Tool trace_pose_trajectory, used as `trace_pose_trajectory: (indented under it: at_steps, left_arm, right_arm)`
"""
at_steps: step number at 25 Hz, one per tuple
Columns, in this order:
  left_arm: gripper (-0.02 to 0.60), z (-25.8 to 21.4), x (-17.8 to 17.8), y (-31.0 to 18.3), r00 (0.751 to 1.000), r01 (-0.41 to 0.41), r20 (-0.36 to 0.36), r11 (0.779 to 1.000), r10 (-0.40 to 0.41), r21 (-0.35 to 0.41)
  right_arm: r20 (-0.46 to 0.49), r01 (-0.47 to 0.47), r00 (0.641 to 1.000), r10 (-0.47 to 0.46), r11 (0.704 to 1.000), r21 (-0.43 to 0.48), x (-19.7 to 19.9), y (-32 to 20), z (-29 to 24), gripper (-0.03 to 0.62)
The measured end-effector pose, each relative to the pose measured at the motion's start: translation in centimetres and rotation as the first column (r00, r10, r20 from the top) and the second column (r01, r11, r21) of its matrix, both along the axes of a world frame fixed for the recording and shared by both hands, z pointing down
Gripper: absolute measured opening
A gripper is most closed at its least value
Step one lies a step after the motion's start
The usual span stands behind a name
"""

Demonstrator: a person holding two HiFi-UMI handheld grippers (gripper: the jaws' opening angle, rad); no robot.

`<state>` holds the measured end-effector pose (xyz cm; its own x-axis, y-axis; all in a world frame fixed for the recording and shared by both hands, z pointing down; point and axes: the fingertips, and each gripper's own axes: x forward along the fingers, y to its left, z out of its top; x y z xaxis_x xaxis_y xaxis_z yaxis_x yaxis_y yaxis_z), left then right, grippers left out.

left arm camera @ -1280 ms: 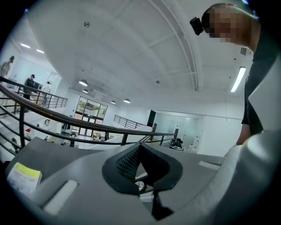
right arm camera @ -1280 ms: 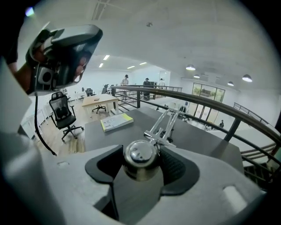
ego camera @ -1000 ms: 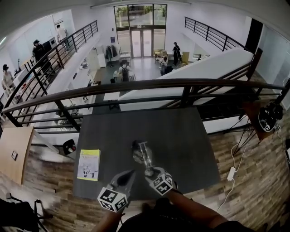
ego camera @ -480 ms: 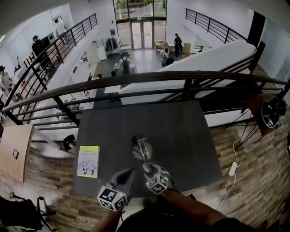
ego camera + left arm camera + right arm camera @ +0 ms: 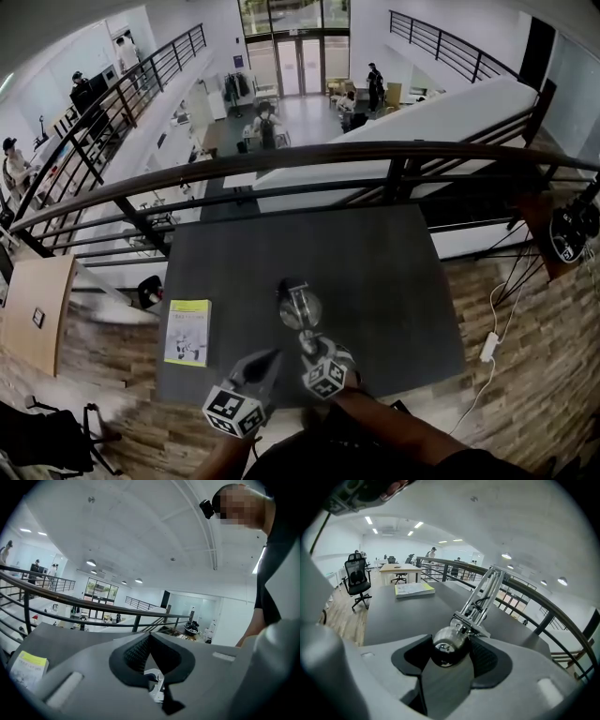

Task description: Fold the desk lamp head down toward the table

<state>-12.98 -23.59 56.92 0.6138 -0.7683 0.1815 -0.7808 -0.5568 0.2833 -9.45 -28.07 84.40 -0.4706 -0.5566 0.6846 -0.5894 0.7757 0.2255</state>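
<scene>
A chrome desk lamp (image 5: pixel 298 307) stands on the dark table (image 5: pixel 375 272), near its front middle. Its thin metal arm (image 5: pixel 483 597) slants up and away from my right gripper. My right gripper (image 5: pixel 309 347) is shut on the rounded silver lamp head (image 5: pixel 447 644), which sits between both pads. Left of the lamp, my left gripper (image 5: pixel 270 360) hovers over the table's front edge, shut, with nothing in it. In the left gripper view, the left gripper (image 5: pixel 150 637) shows its two dark pads meeting at the tip.
A yellow-green booklet (image 5: pixel 187 331) lies at the table's front left corner. A dark railing (image 5: pixel 309 159) runs behind the table's far edge, above a drop to the floor below. A white power adapter (image 5: pixel 490 346) and its cable lie on the wooden floor to the right.
My right gripper has sunk a little with the lamp head in it, and the lamp arm leans lower. The left gripper has stayed in place.
</scene>
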Motion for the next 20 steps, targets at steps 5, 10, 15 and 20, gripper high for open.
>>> trace_pose_trajectory:
  at_steps: [5, 10, 15, 20]
  left_arm:
    - [0.002, -0.2, -0.2, 0.0, 1.000, -0.003, -0.005, 1.000, 0.003, 0.005]
    - [0.002, -0.6, -0.5, 0.3, 1.000, -0.004, -0.020, 1.000, 0.004, 0.021]
    - [0.002, -1.2, -0.5, 0.9, 0.999, -0.008, -0.038, 0.999, 0.010, 0.049]
    - [0.002, -2.8, -0.2, 1.6, 0.998, -0.020, -0.058, 0.995, 0.026, 0.095]
  right_arm:
    - [-0.004, 0.000, 1.000, 0.000, 1.000, -0.018, -0.2, 0.0, -0.4, 0.247]
    - [0.035, -0.020, 0.999, 0.022, 0.999, -0.045, 0.3, 0.0, -2.0, 0.239]
    - [0.128, -0.044, 0.991, 0.048, 0.998, -0.036, 0.5, -0.5, -6.6, 0.224]
    - [0.252, -0.002, 0.968, -0.002, 1.000, 0.016, -0.6, 0.6, -13.4, 0.071]
